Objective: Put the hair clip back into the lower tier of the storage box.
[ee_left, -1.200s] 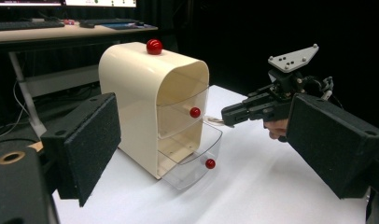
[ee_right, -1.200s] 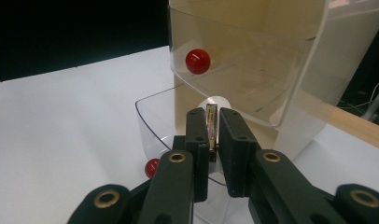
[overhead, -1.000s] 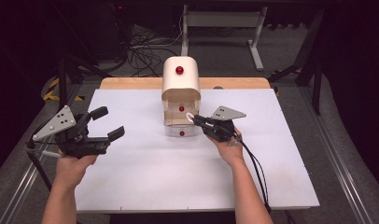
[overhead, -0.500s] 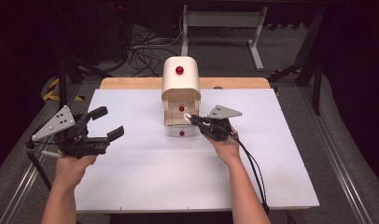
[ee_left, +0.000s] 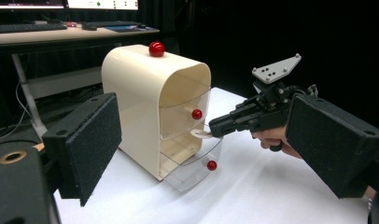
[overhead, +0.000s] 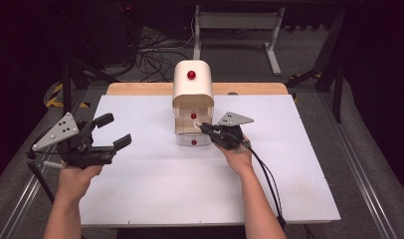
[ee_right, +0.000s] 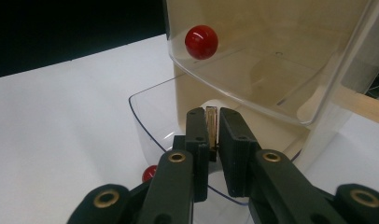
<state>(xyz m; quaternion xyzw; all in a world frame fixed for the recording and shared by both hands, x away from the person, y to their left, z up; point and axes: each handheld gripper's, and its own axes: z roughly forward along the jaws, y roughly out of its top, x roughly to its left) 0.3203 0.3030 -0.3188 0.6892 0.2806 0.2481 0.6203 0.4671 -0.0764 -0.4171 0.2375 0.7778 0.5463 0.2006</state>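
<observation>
A cream cabinet (overhead: pixel 192 89) with a red ball on top stands at the middle back of the white board. It has two clear drawers with red knobs. The lower drawer (ee_left: pixel 192 170) is pulled out; the upper drawer (ee_right: pixel 253 70) sits only slightly forward. My right gripper (overhead: pixel 202 127) reaches in from the right, its tips (ee_right: pixel 212 114) over the open lower drawer, shut on a small thin white disc (ee_left: pixel 200 134). My left gripper (overhead: pixel 116 130) hangs open and empty near the board's left edge, pointing towards the cabinet.
The white board (overhead: pixel 190 189) lies on a wooden tabletop (overhead: pixel 140 88). Dark floor, cables and a metal stand (overhead: pixel 235 22) lie beyond the far edge. A cable (overhead: pixel 267 179) trails from my right gripper along the forearm.
My right gripper has edged slightly left, closer to the cabinet, still holding the disc. The left gripper has stayed put.
</observation>
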